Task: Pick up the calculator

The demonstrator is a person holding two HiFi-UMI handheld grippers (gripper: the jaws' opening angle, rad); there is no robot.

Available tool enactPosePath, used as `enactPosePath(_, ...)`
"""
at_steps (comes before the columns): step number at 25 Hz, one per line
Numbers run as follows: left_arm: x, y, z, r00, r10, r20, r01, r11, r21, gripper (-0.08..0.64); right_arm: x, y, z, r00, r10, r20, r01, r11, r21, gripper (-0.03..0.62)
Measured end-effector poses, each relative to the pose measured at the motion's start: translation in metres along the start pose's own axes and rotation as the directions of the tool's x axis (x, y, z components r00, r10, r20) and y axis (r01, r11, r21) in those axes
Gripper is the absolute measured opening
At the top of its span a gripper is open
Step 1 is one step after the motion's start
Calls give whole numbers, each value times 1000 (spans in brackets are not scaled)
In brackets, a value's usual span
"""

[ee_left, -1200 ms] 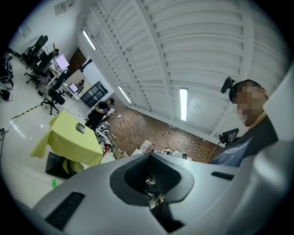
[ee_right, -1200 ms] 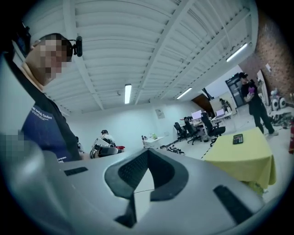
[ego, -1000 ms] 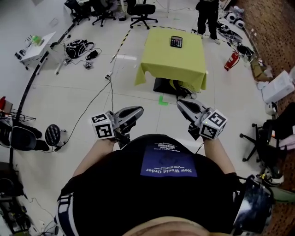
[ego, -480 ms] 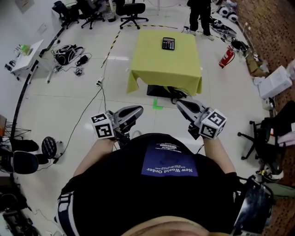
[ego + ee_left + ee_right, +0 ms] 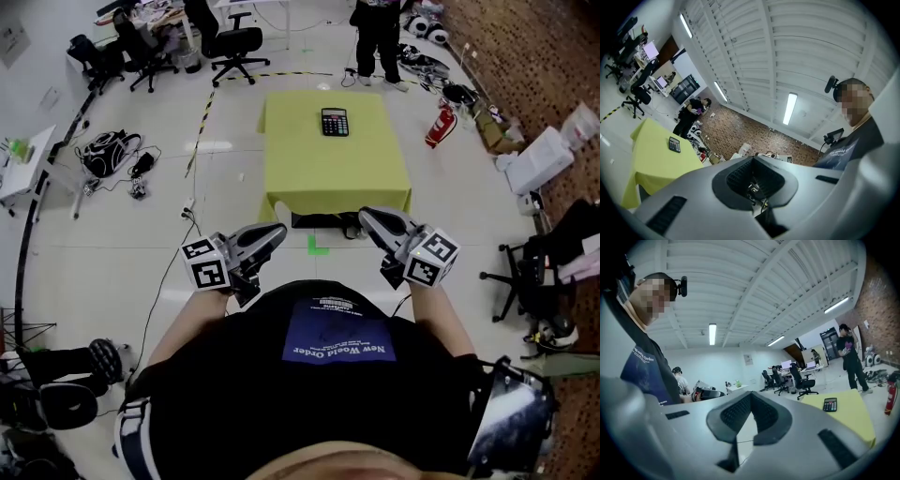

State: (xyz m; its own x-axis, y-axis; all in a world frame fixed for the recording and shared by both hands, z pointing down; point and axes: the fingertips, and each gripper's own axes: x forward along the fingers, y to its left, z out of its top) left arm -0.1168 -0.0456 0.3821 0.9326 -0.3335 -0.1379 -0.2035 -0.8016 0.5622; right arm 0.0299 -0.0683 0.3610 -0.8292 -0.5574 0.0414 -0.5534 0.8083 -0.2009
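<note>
Calculator: a dark calculator (image 5: 335, 122) lies flat on the far half of the counter, near its middle line. It is well apart from both of your tools, and nothing touches it.
Counter: the counter (image 5: 328, 178) is draped in a yellow-green cloth that hangs over the near edge. It stands ahead of you across open floor.
Left hand-held gripper: your left hand-held gripper (image 5: 272, 232) is clenched and holds nothing. Its own view shows the jaws together, with only the room beyond them. It points roughly level toward the counter's near edge.
Right hand-held gripper: your right hand-held gripper (image 5: 368, 217) is likewise clenched and empty. Its jaws meet at the tips, and the calculator appears far off to the right in its view.
Marker cubes: the left cube (image 5: 206, 264) and the right cube (image 5: 430, 260) sit at the rear of each tool, close to your body.
Floor mark: a green L-shaped mark (image 5: 316, 246) lies on the floor between the two tools, just before the counter.
Fire extinguisher: a red fire extinguisher (image 5: 437, 125) stands on the floor to the right of the counter.
Bystander: a person in dark clothes (image 5: 377, 37) stands beyond the counter's far edge.
Office chair: a black office chair (image 5: 230, 42) stands beyond the counter's far left corner.
</note>
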Motion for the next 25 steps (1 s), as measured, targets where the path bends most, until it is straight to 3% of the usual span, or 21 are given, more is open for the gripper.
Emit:
enactPosePath(6, 0, 55, 28, 1000, -4, -13, 3, 999, -40, 6, 49, -32, -1, 999, -10, -47, 10, 1000, 15, -14)
enactPosePath(12, 21, 89, 29, 999, 54, -8, -54, 997, -60, 6, 58, -84, -3, 999, 17, -45, -15, 999, 45, -14)
enactPosePath(21, 126, 136, 59, 972, 225, 68, -225, 974, 0, 6, 65, -218, 28, 987, 142, -75, -144, 989, -29, -14)
enactPosePath(25, 174, 152, 69, 958, 272, 93, -272, 962, -8, 6, 61, -268, 42, 977, 206, -61, -208, 978, -25, -14)
